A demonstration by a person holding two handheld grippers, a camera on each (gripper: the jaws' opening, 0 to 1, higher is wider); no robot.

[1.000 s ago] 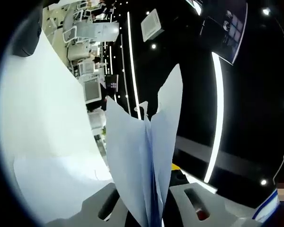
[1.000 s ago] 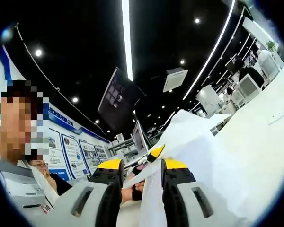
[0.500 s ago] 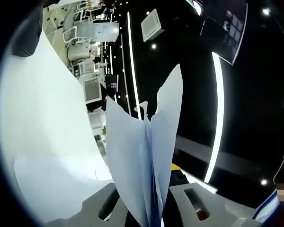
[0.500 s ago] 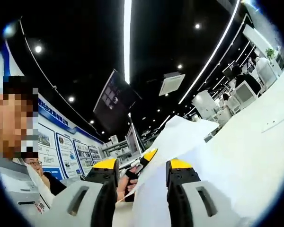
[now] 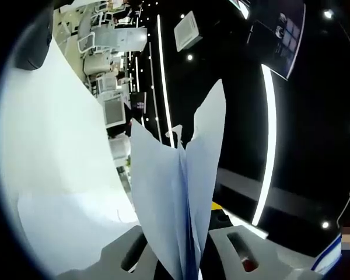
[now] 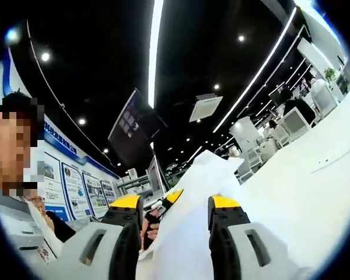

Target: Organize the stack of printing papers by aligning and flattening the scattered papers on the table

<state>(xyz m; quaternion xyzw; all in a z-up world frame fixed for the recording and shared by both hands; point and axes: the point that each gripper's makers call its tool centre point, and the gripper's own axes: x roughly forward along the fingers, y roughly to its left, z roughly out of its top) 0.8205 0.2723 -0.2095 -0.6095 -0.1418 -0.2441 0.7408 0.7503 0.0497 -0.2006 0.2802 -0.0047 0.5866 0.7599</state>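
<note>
Between jaws of left gripper (image 5: 181, 265): sheaf of papers (image 5: 178, 198) pinched, edges fanning up and apart, uneven. White table (image 5: 52, 169) off to its left, bare. Right gripper (image 6: 175, 227) spread, same papers (image 6: 189, 233) passing between jaws, no contact evident; open tabletop (image 6: 303, 198) to right.

An exhibition-style hall: black ceiling, light strips (image 6: 153, 55), wall display panels (image 6: 76, 186).

Surface (image 5: 52, 146): white, seen tilted in both views. One white sheet (image 5: 64, 227) is laid flat on it in the left gripper view.
</note>
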